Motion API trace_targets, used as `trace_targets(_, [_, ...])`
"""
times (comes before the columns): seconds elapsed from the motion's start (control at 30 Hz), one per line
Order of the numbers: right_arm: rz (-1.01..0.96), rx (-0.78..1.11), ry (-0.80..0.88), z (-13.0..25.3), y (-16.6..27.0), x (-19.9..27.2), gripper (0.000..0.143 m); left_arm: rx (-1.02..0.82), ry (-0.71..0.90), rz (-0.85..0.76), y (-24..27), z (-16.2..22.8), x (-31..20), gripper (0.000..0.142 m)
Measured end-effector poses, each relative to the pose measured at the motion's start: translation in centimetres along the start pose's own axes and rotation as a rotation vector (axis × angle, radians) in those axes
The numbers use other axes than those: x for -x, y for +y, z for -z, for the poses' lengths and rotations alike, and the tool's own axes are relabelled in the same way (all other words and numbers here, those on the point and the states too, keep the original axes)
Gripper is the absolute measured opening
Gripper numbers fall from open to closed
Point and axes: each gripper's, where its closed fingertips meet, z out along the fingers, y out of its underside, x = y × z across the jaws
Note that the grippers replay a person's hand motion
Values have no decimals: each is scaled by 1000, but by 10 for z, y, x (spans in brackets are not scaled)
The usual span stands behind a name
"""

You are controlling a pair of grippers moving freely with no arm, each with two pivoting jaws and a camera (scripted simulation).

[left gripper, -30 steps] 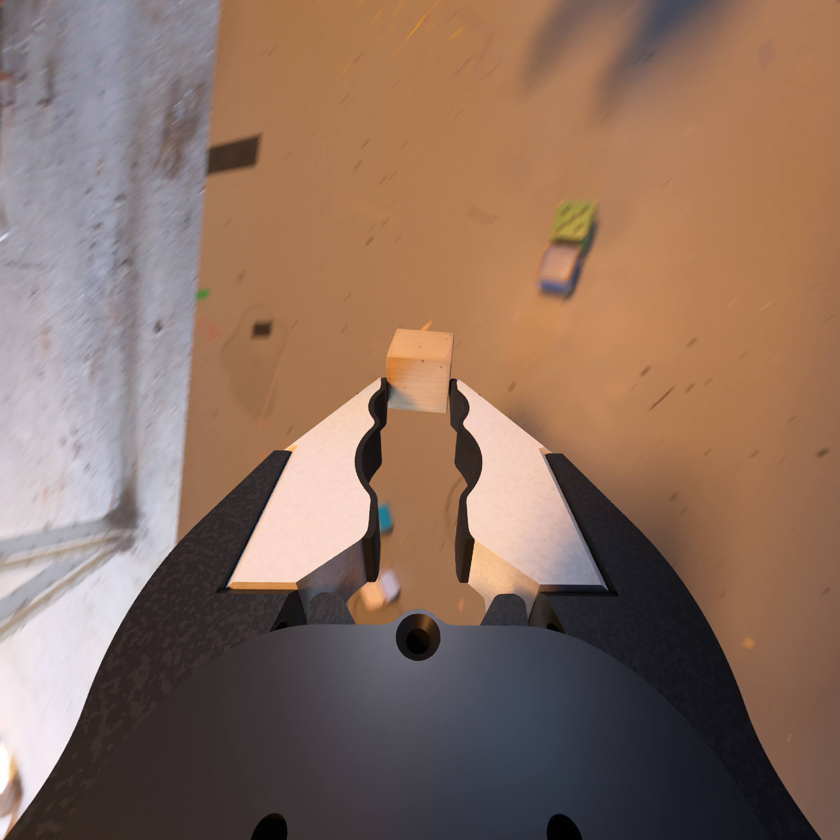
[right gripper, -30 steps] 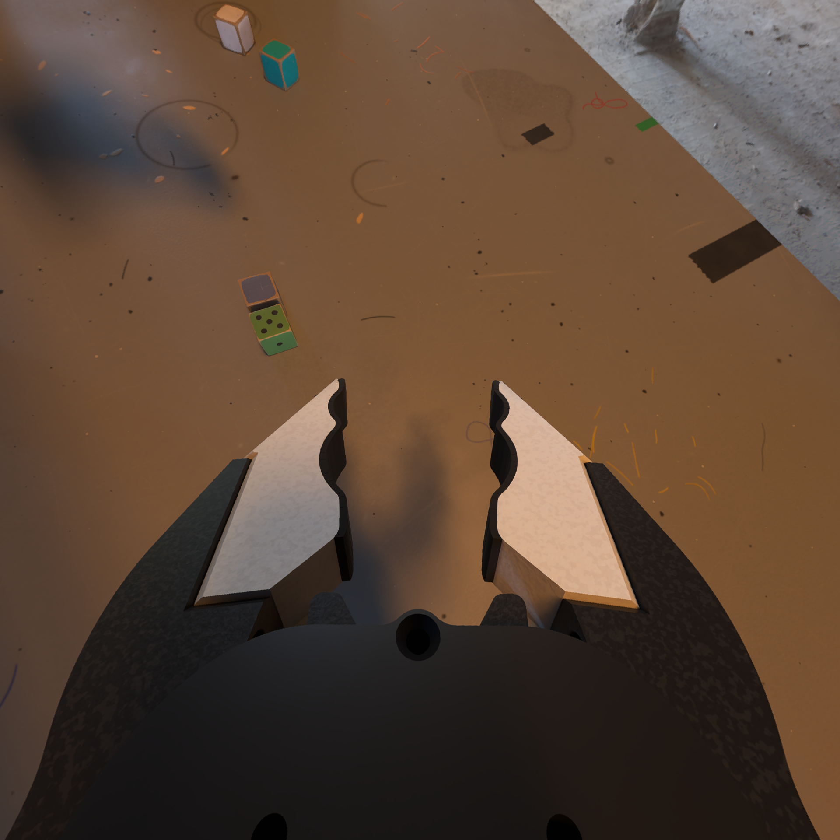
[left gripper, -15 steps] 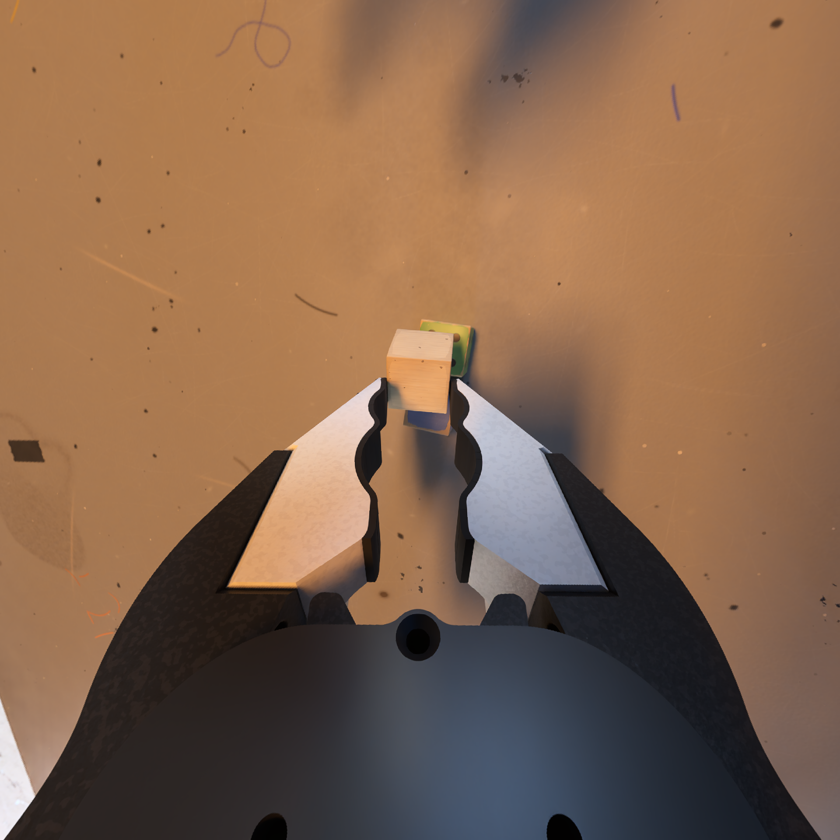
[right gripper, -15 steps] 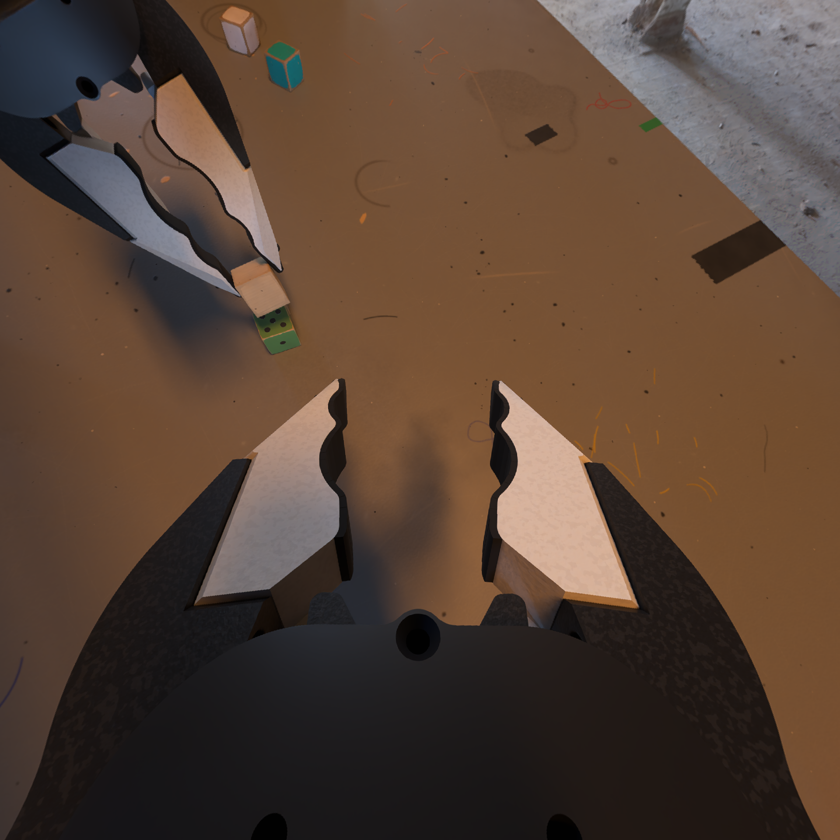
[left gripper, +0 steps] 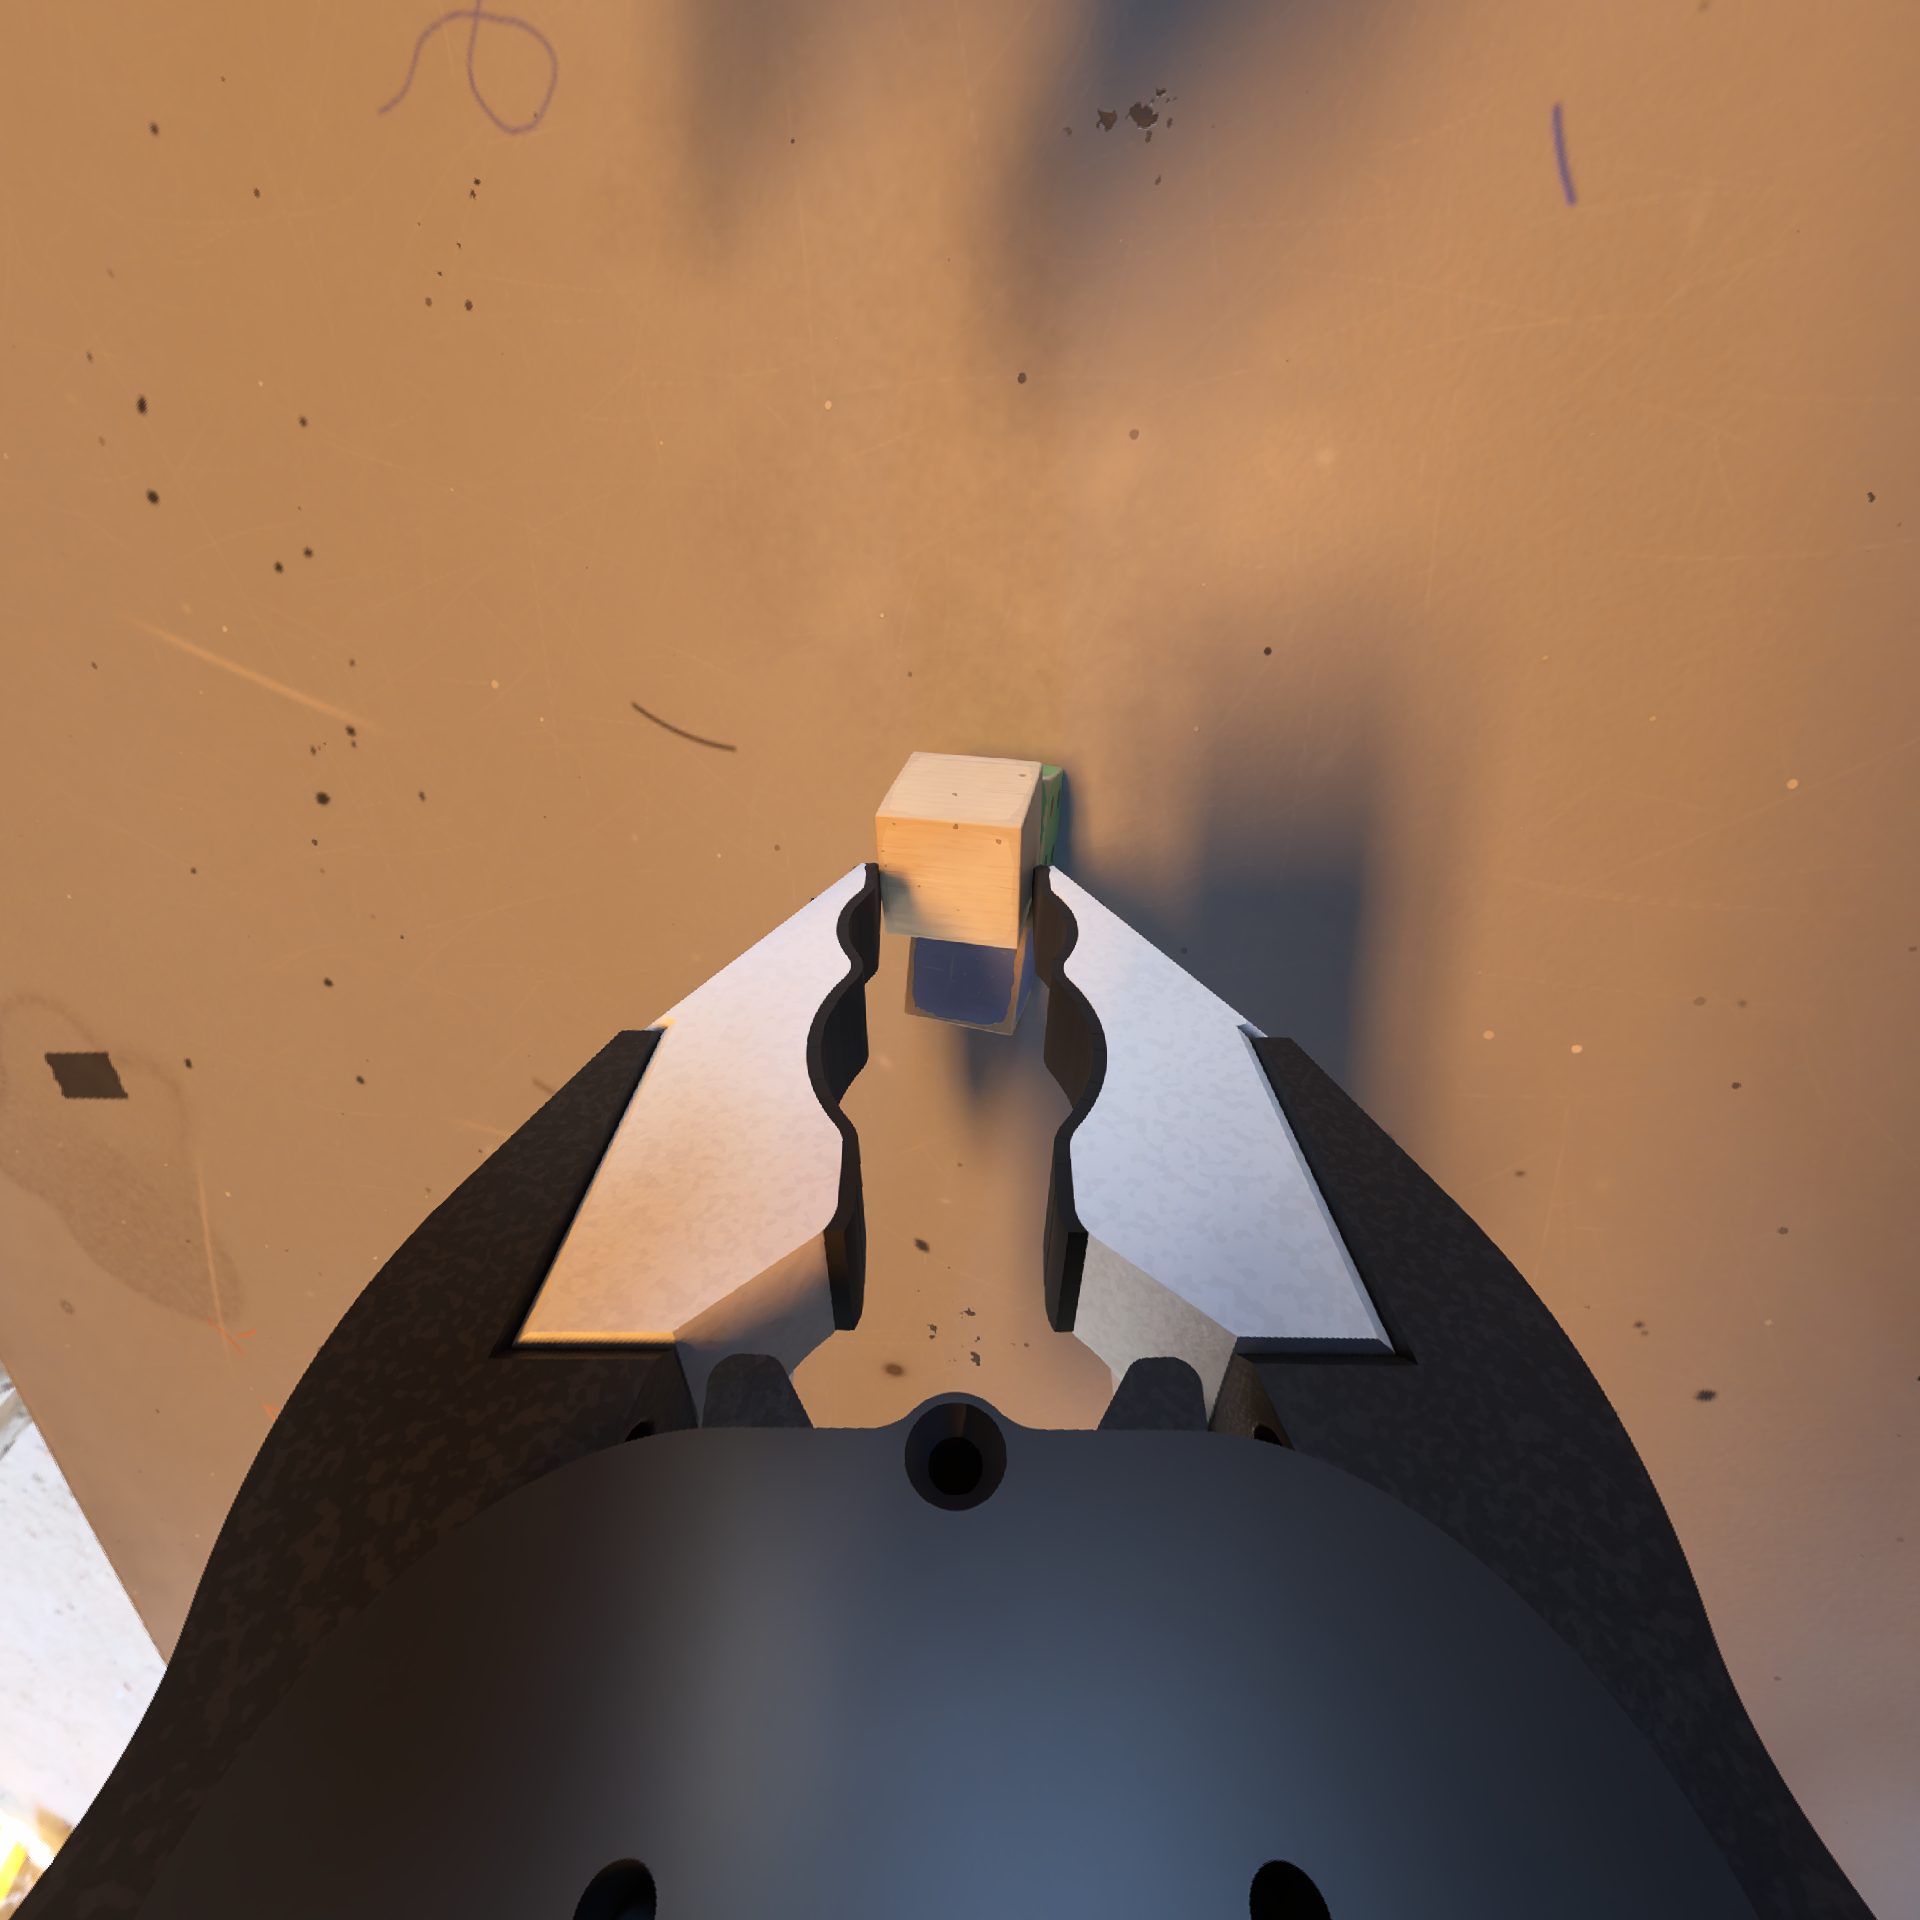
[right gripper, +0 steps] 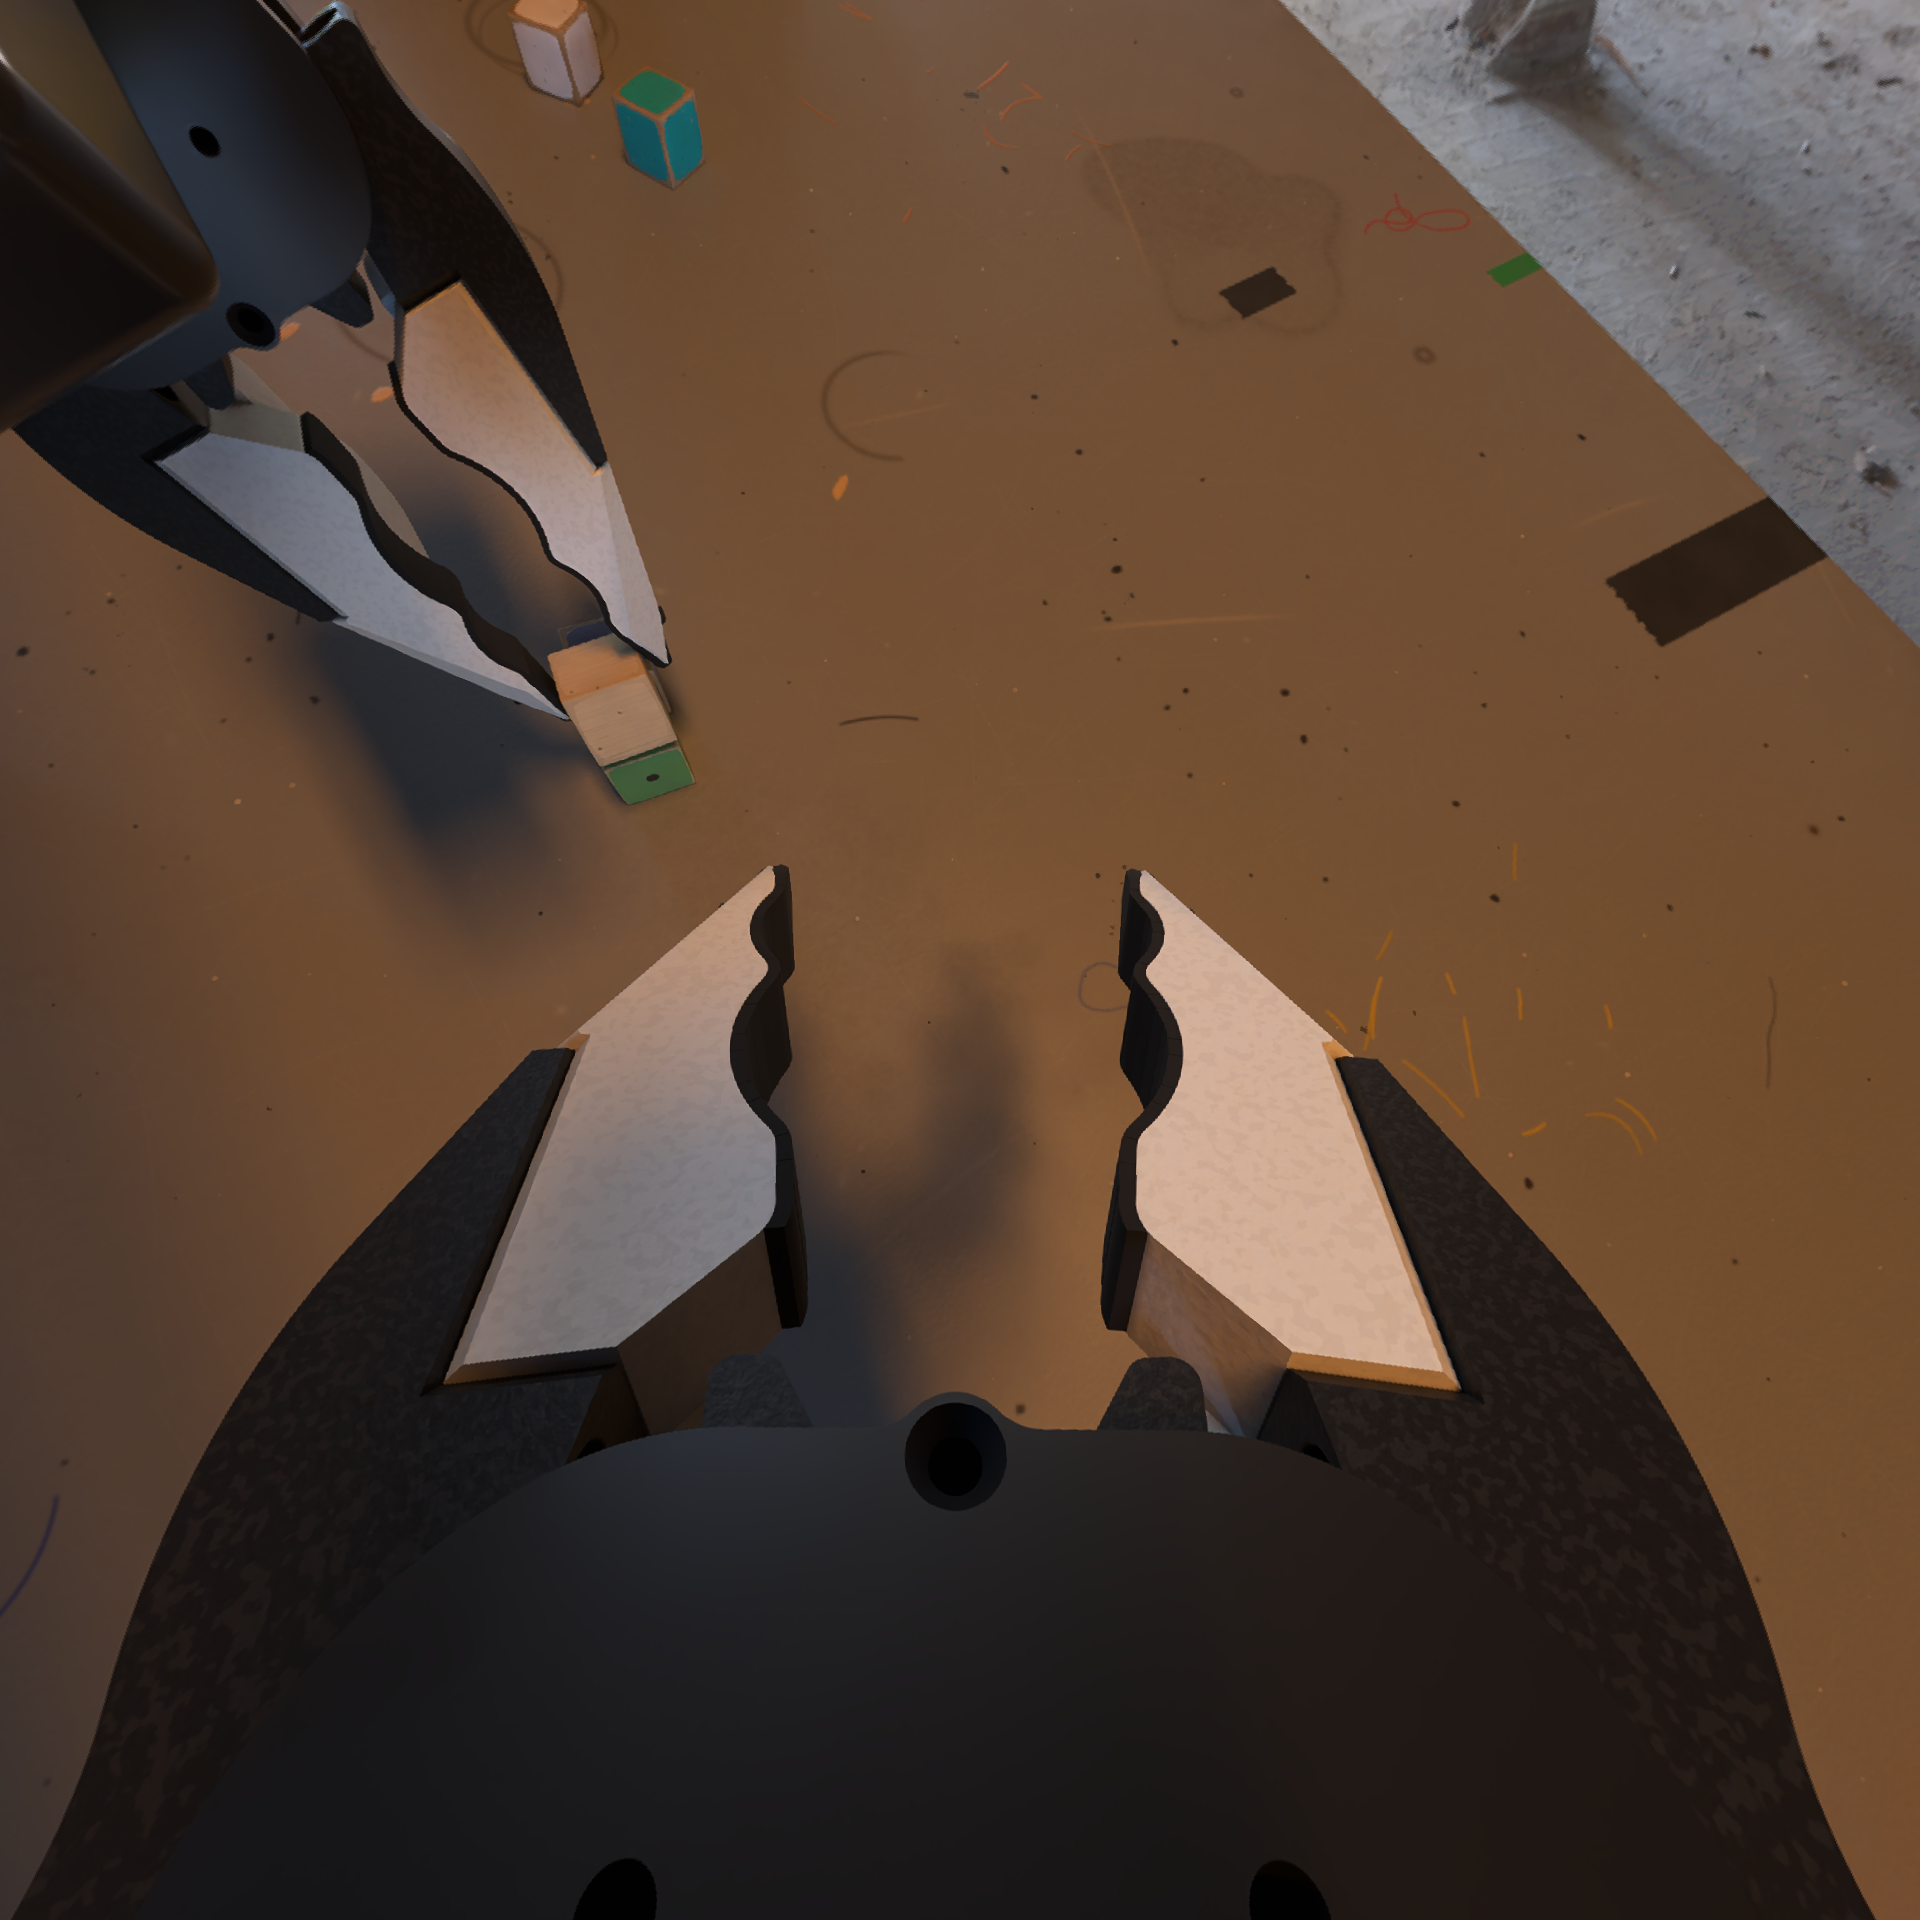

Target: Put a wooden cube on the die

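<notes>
My left gripper (left gripper: 956, 883) is shut on a light wooden cube (left gripper: 954, 844), held at the fingertips. A green die (left gripper: 1054, 821) shows only as a sliver behind the cube's right edge. In the right wrist view the left gripper (right gripper: 613, 681) comes in from the upper left and holds the cube (right gripper: 615, 712) directly over the die (right gripper: 649, 776), which lies on the brown table (right gripper: 1247, 727). I cannot tell whether cube and die touch. My right gripper (right gripper: 956, 883) is open and empty, nearer than the die and to its right.
A grey-blue block (left gripper: 964, 987) lies next to the die, under the left fingers. A white block (right gripper: 556, 47) and a teal block (right gripper: 660, 125) stand far off. Black tape patches (right gripper: 1709, 571) mark the table near its right edge, with concrete floor (right gripper: 1714, 208) beyond.
My left gripper has swung in over the die with the cube and come lower, so the cube now covers almost all of the die. The right gripper has not moved.
</notes>
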Motion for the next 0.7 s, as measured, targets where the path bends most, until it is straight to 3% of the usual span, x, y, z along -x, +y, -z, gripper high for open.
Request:
trace_targets(0.57, [0,9,-13,-2,1,2,63,-1,0,-14,-2,-6,-1,31])
trace_targets(0.7, [2,19,-17,-3,3,2,63,9,-5,-5,2,-5,2,39])
